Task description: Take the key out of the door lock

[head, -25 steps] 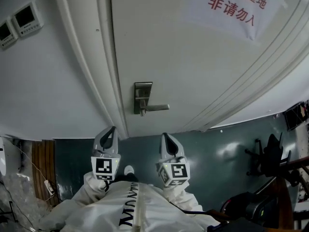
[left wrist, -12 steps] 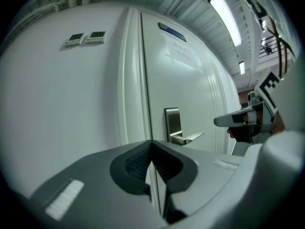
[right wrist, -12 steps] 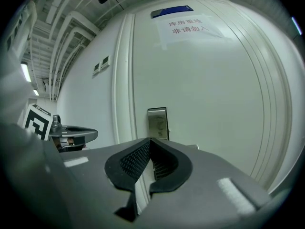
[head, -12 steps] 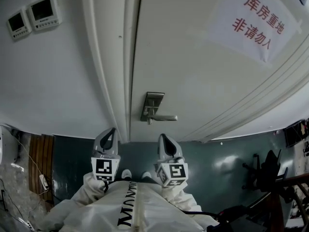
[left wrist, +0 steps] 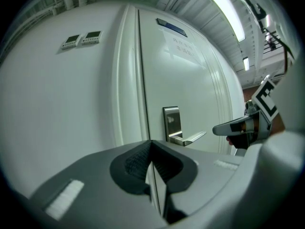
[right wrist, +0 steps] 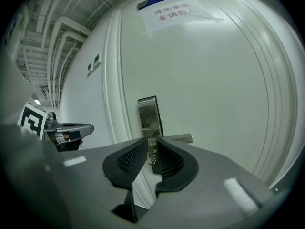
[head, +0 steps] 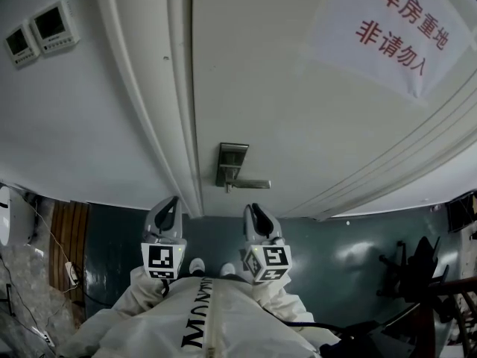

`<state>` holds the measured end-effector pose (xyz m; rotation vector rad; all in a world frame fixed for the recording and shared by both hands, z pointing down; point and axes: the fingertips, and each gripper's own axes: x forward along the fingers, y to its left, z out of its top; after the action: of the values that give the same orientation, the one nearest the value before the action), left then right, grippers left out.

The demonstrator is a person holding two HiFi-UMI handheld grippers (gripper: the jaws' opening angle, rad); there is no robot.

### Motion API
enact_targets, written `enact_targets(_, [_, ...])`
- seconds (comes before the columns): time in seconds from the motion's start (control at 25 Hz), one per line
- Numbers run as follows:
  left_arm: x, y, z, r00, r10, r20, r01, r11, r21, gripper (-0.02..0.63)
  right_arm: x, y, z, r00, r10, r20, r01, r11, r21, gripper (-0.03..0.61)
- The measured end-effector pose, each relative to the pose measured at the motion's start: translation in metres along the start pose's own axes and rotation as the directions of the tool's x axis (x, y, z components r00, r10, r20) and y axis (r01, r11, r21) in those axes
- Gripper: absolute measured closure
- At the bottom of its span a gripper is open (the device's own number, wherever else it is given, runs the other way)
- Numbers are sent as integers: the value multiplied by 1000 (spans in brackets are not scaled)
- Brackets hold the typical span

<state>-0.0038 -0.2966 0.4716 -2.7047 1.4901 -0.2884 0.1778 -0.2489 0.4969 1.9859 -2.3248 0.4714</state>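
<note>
Both grippers low in the frame, facing the door [head: 298,110], left gripper [head: 170,203] fingers together, empty, right gripper [head: 255,213] fingers just opening, narrow gap, nothing in it, key [right wrist: 152,159] mid-frame, in the lock [head: 232,162] below the handle [head: 252,184], untouched.

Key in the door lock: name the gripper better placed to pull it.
Right. The right gripper's jaws have just been opening, empty, and frame the key under the handle. The left gripper is shut, aimed at the door edge beside the lock.
</note>
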Motion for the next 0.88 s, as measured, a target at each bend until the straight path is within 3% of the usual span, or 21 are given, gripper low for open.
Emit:
enact_targets(0.2, [2, -3, 0, 1000, 14, -11, -14, 1000, 10, 614, 11, -10, -23, 997, 57, -54, -49, 989, 140, 492])
enact_targets(0.28, [0, -3, 0, 1000, 23, -14, -23, 1000, 14, 614, 18, -8, -37, 988, 130, -80, -104, 957, 270, 477])
enact_targets(0.32, [-1, -1, 0, 999, 30, -16, -29, 999, 15, 614, 23, -6, -44, 979, 184, -87, -141, 922, 362, 474])
enact_targets(0.4, [-4, 2, 0, 999, 46, -21, -45, 999, 18, 614, 31, -2, -55, 957, 284, -65, -202, 808, 554, 445])
enact_targets(0.48, [-7, 7, 0, 998, 64, -27, -63, 998, 21, 614, 37, -1, -61, 941, 339, -24, -232, 694, 681, 428])
enact_targets(0.52, [-9, 9, -1, 997, 73, -30, -72, 997, 22, 614, 40, -2, -63, 936, 352, -7, -241, 654, 717, 428])
enact_targets(0.68, [-15, 17, -4, 994, 105, -44, -103, 994, 28, 614, 51, -8, -73, 931, 365, 22, -233, 546, 805, 428])
enact_targets(0.88, [-19, 24, -9, 990, 130, -61, -129, 991, 30, 614, 65, -13, -81, 919, 389, 67, -256, 458, 851, 428])
